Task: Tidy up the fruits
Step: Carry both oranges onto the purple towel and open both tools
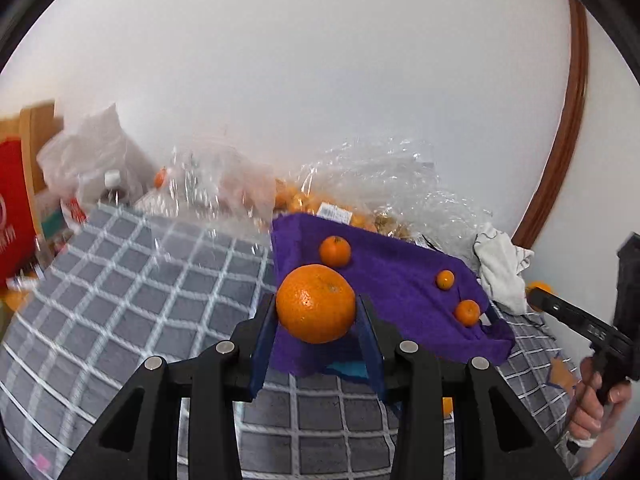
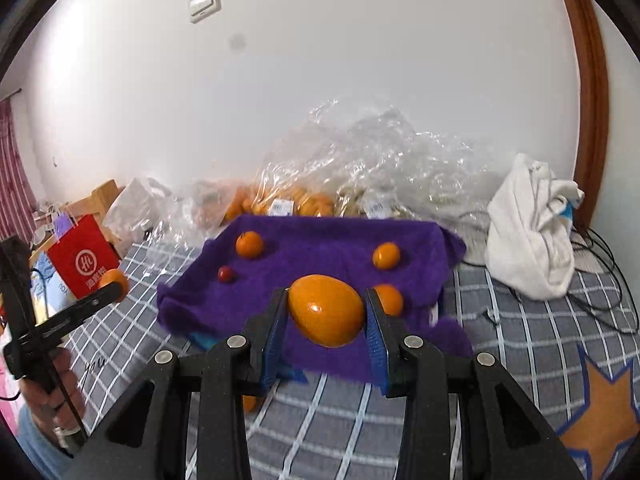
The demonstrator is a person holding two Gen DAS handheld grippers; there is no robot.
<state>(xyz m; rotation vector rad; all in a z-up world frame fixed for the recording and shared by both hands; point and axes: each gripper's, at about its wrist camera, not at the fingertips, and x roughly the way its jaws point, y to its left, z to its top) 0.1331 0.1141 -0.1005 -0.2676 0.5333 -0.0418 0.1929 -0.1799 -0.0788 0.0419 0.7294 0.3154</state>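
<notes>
Both jaws grasp oranges above purple cloth point(image 2: 320, 248) on checked bedding point(image 1: 140, 272), white wall point(image 1: 320, 100) behind.

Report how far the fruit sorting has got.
Done: hard to judge; no sorted pile or container shows. In hand: the left gripper is shut on a round orange, and the right gripper is shut on a smooth oval orange fruit, both lifted above the purple cloth. Left: three small oranges and a small red fruit on the cloth.
</notes>
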